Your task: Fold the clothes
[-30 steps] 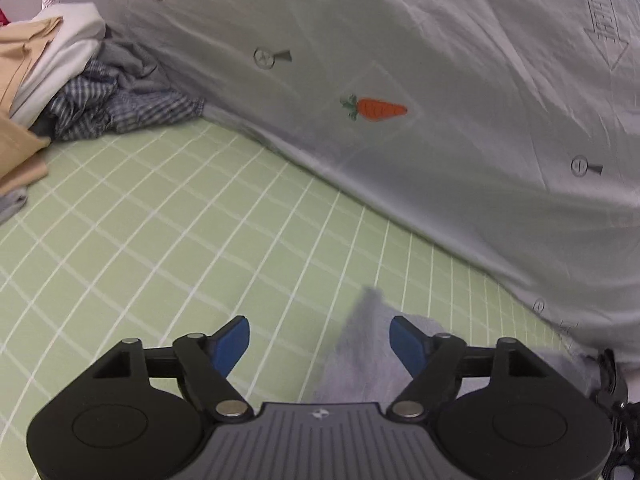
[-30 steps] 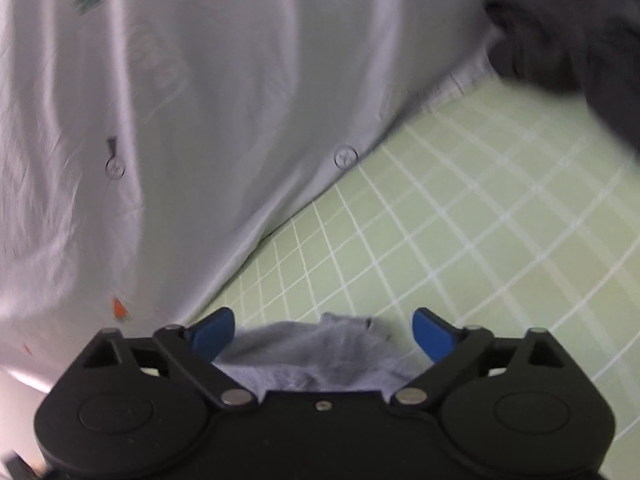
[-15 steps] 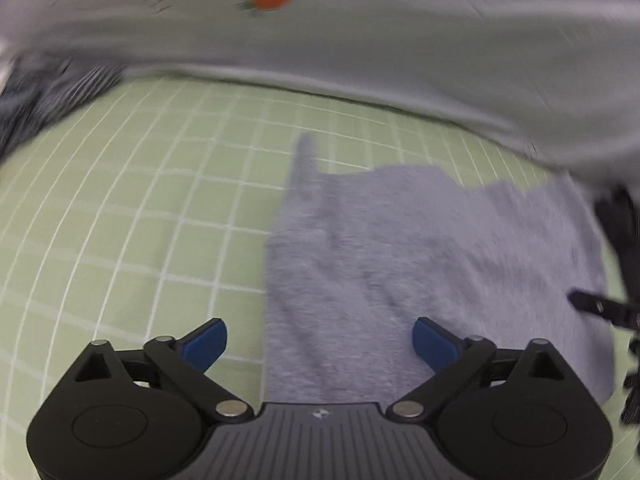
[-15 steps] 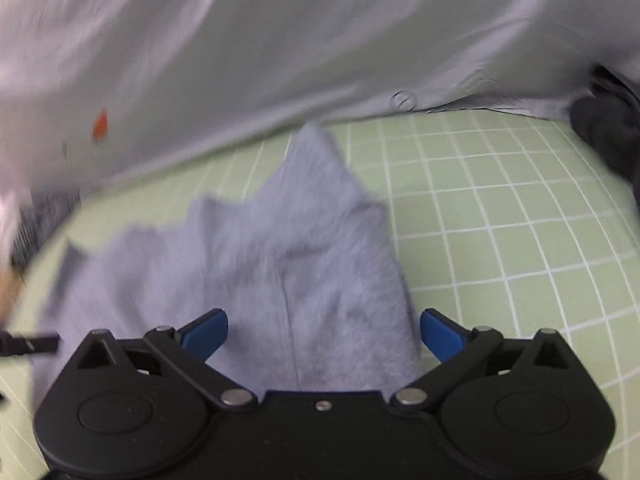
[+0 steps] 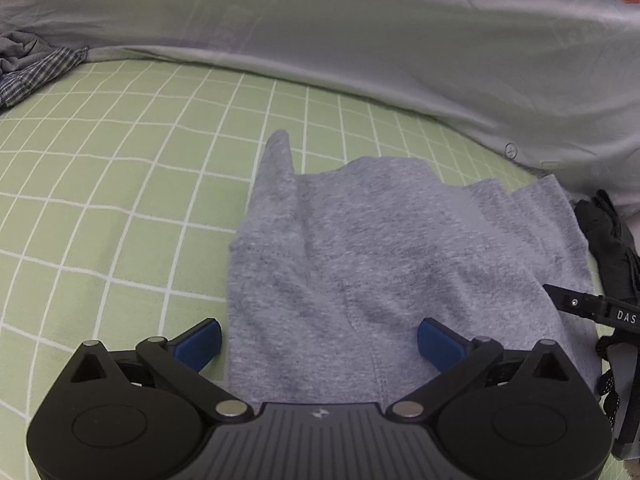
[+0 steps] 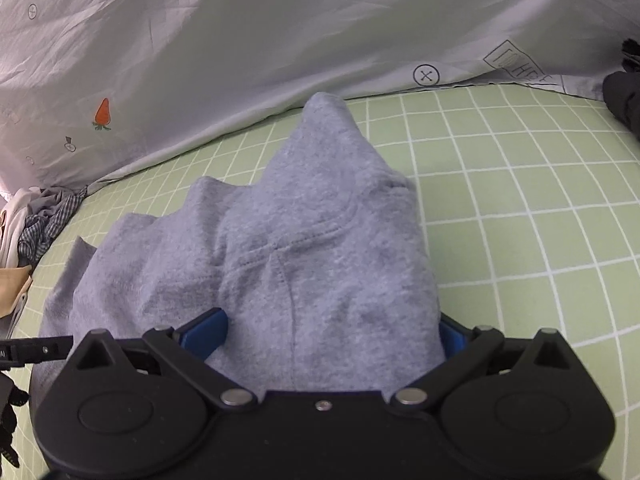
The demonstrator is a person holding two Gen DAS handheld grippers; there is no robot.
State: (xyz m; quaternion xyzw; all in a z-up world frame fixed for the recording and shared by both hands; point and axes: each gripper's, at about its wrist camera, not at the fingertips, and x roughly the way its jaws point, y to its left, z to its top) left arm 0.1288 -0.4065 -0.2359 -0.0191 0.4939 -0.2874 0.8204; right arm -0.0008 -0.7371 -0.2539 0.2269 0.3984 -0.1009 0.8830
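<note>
Grey garment lies rumpled on the green checked sheet, directly ahead of both claws. Left claw: fingers spread wide, garment's near edge lying between them, nothing clamped. Right claw: fingers apart too, straddling a bunched, seamed part of the same garment; fabric fills the gap, contact with the pads unclear. Beyond the garment, a pale carrot-print sheet rises. Plaid clothes pile far left of left claw; dark clothing far right of right claw.
</note>
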